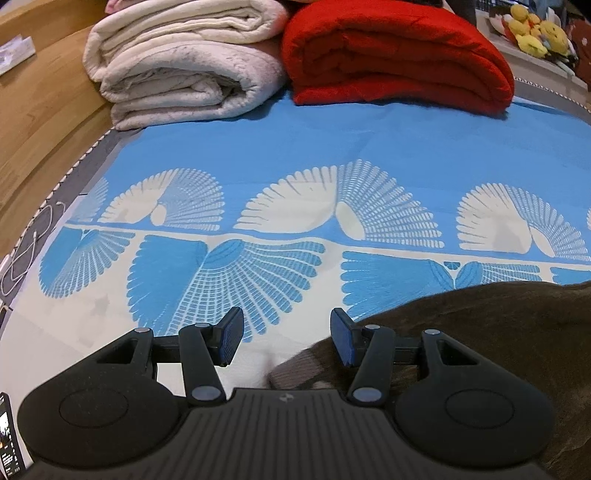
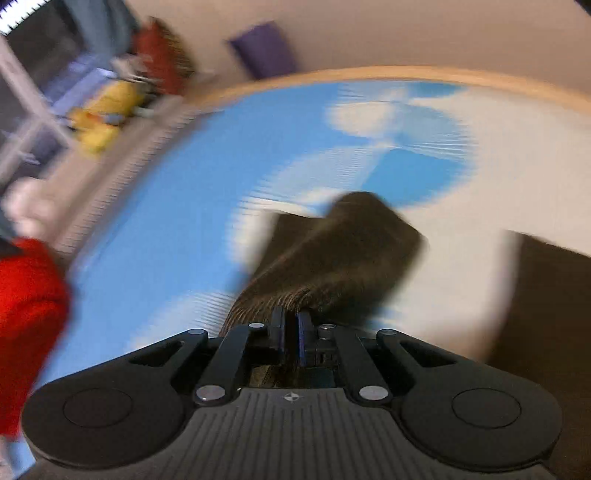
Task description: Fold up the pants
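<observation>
Left tool (image 1: 286,338) sits at the bottom centre of its view with its 2 blue-padded fingers (image 1: 231,339) spread apart and nothing gripped; the ribbed cuff of the dark brown pants (image 1: 480,332) lies on the bed just below and between them, apart from the pads. From there the pants spread toward the lower right of that frame over a blue and white bedspread (image 1: 295,155) printed with fan shapes. At the top of the frame a folded cream blanket (image 1: 184,62) lies on the left, beside a folded red blanket (image 1: 399,55) on the right, and yellow plush toys (image 1: 535,31) show in the upper right corner. A white cable (image 1: 29,240) lies at the left edge. In the heavily blurred right wrist view, the right tool (image 2: 291,336) has its fingers pressed together, pinching a ribbed fold of the pants, which rises off the bedspread at the frame's centre.
</observation>
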Available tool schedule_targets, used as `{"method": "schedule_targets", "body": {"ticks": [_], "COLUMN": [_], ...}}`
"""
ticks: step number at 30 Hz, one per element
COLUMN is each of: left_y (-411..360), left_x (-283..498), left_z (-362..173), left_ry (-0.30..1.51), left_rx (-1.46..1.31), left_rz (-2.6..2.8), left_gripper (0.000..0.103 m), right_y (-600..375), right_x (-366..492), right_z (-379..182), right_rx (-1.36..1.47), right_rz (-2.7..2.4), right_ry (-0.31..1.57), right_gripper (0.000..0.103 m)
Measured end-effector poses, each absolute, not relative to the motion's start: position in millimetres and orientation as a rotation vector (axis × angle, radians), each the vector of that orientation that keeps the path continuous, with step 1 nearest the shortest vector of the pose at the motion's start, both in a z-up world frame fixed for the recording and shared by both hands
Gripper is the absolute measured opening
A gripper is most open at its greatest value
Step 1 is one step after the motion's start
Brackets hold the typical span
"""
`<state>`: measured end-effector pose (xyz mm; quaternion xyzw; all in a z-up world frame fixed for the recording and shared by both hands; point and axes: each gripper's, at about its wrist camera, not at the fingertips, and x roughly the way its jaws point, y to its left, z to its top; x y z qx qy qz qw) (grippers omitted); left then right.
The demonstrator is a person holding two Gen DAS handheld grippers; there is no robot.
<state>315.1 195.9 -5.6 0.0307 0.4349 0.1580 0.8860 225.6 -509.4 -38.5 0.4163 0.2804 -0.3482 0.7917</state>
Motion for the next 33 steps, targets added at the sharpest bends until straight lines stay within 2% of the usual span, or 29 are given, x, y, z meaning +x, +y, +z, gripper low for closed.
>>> {"method": "schedule_targets", "body": {"ticks": [3, 4, 6, 9, 10, 12, 15, 18, 20, 22, 28, 33], "left_y": [198.5, 199.1, 201.9, 215.1, 221.2, 234.9, 253.4, 262.8, 264.3, 263.6, 250.6, 246.5], "left_x": [310.9, 309.3, 306.3, 302.4, 302.2, 301.9, 303.2, 306.8, 310.8, 315.0, 328.2, 333.1], "left_z": [-6.8, -8.3, -11.8, -16.6, -17.9, -21.9, -32.4, -43.7, -50.7, -54.8, -70.7, -77.9], "left_ry": [0.921, 0.93, 0.945, 0.975, 0.985, 1.008, 1.054, 1.09, 1.1, 1.101, 1.135, 1.136], "left_rx": [0.052, 0.048, 0.032, -0.031, -0.057, -0.124, -0.228, -0.325, -0.371, -0.403, -0.364, -0.302], "left_rz": [0.331, 0.329, 0.324, 0.322, 0.328, 0.335, 0.341, 0.317, 0.297, 0.279, 0.242, 0.209], "left_gripper": [0.057, 0.057, 0.057, 0.06, 0.061, 0.065, 0.067, 0.074, 0.076, 0.077, 0.078, 0.077], "right_y": [-525.4, -534.5, -543.9, -542.4, -541.9, -544.9, -544.7, -536.5, -523.5, -512.1, -504.6, -490.0], "right_x": [195.7, 183.4, 175.9, 174.2, 176.9, 188.3, 209.1, 223.8, 243.6, 267.8, 329.8, 362.3], "right_z": [-99.9, -118.7, -113.6, -83.7, -79.2, -83.8, -105.8, -95.2, -80.2, -71.2, -86.8, -104.4], "right_rx": [1.023, 1.109, 1.091, 0.944, 0.924, 0.9, 0.864, 0.835, 0.776, 0.767, 0.875, 0.854], "right_rz": [-0.897, -0.92, -0.907, -0.904, -0.859, -0.755, -0.714, -0.685, -0.581, -0.47, -0.445, -0.605], "right_ry": [0.869, 0.884, 0.81, 0.681, 0.647, 0.643, 0.798, 0.718, 0.656, 0.626, 0.668, 0.747], "right_gripper": [0.006, 0.0, 0.003, 0.024, 0.027, 0.027, 0.027, 0.027, 0.031, 0.05, 0.053, 0.053]}}
